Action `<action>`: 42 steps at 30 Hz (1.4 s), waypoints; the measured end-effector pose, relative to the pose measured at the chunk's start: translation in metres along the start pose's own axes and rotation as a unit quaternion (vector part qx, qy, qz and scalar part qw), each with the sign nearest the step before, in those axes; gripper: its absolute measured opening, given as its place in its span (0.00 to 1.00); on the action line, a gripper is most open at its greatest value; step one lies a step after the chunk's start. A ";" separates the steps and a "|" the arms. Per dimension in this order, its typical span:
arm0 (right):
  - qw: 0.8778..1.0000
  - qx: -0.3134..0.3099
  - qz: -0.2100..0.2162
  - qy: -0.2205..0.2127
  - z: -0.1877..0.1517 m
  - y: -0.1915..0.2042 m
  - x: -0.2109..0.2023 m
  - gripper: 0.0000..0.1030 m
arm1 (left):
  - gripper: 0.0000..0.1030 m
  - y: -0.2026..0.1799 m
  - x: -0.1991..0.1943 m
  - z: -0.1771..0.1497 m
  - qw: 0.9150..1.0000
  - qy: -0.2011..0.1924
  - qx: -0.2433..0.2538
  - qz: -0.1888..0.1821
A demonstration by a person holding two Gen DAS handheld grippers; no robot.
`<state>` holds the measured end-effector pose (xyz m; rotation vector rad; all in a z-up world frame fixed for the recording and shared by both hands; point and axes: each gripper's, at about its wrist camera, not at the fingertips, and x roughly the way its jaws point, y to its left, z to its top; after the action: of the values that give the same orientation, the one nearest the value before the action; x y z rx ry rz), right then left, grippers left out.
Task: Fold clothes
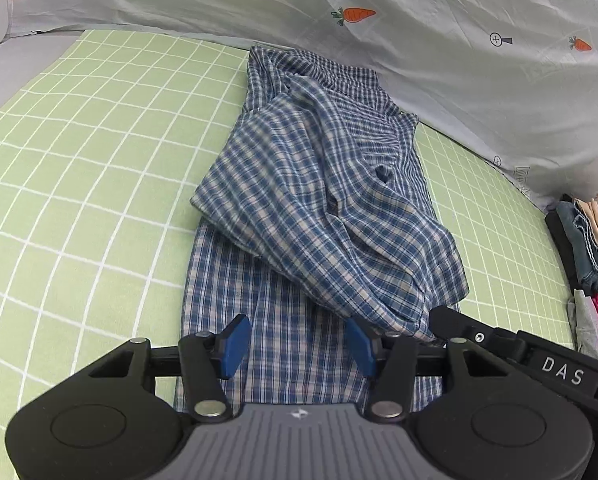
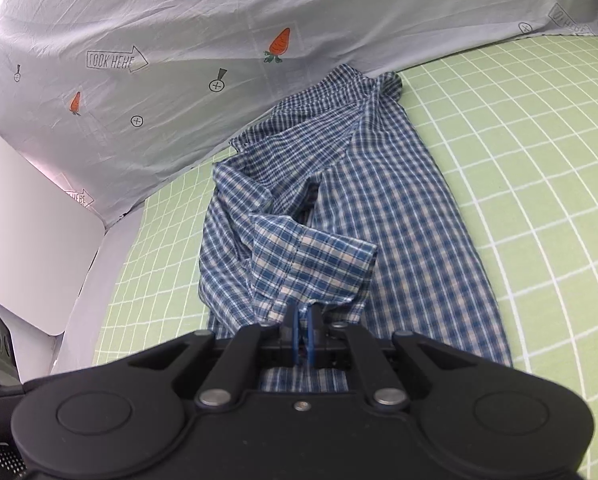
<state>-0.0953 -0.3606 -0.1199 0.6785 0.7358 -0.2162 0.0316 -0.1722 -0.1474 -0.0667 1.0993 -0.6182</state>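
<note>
A blue and white plaid shirt (image 1: 299, 184) lies lengthwise on the green checked sheet (image 1: 79, 152), partly folded with a sleeve laid over its body. My left gripper (image 1: 299, 342) is open just above the shirt's near hem, nothing between its blue pads (image 1: 235, 344). The right gripper's black body (image 1: 511, 344) reaches in from the right edge, touching the folded sleeve. In the right wrist view, my right gripper (image 2: 303, 338) is shut on the sleeve cuff (image 2: 311, 268) of the plaid shirt (image 2: 399, 208), holding it raised over the body.
A pale grey cloth with carrot prints (image 1: 419, 40) drapes along the far side of the sheet. A stack of folded clothes (image 1: 587, 252) sits at the right edge. A white box (image 2: 31, 232) stands left of the green sheet (image 2: 539, 160).
</note>
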 end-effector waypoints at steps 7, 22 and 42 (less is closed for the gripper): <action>1.000 0.030 -0.002 0.000 -0.024 -0.013 -0.033 0.04 | 0.53 -0.008 -0.010 -0.025 1.000 0.020 0.018 0.008; 0.985 0.168 -0.009 0.033 -0.046 -0.057 -0.046 0.15 | 0.53 -0.009 -0.013 -0.041 0.998 0.041 0.032 0.017; 1.000 -0.001 -0.004 0.017 -0.009 -0.042 -0.024 0.06 | 0.07 -0.016 0.003 -0.010 0.997 0.022 -0.024 -0.074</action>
<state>-0.1348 -0.3882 -0.1290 0.6786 0.7708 -0.2114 0.0169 -0.1840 -0.1490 -0.1780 1.1586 -0.7298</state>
